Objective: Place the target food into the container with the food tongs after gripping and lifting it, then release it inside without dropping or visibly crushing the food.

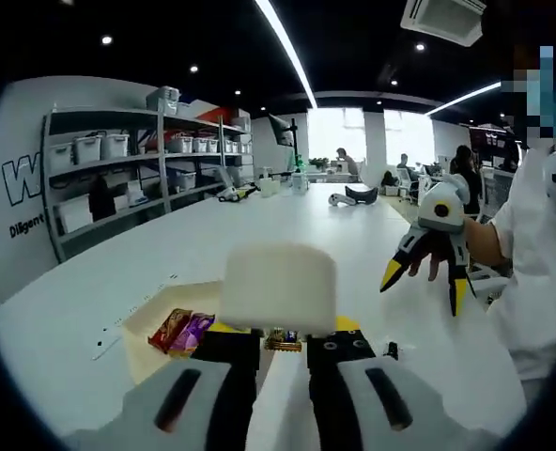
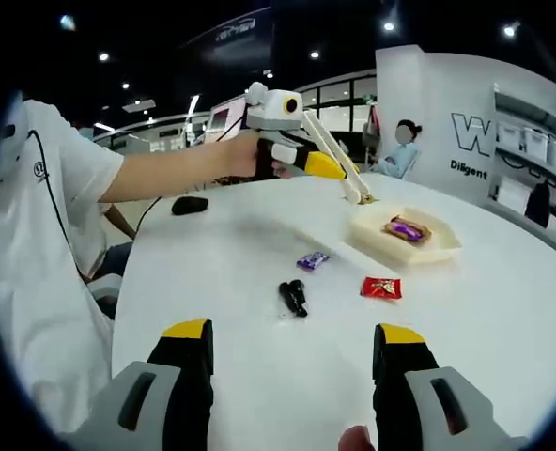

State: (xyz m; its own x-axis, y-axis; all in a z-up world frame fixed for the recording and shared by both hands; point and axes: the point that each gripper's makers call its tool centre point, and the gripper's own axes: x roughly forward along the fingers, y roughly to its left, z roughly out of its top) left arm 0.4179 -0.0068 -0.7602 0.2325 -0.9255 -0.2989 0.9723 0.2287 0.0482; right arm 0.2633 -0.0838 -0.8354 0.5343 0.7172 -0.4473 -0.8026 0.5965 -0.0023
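While the right tongs are standing wide and empty low in the right gripper view, a black clip-like object is lying on the white bench just ahead of them. A red packet is lying to its right and a purple sweet just beyond it, both loose on the bench. Farther on, a cream tray is holding a purple-wrapped sweet. The left tongs, held by a person's hand, are clamping pale food tongs, whose tips are reaching down to the tray's far rim; whether they are pinching anything I cannot tell. A dark mouse-shaped object is sitting beyond. In the left gripper view, the left tongs are gripping the blurred white food tongs above the tray, and the right tongs are hovering spread at the right.
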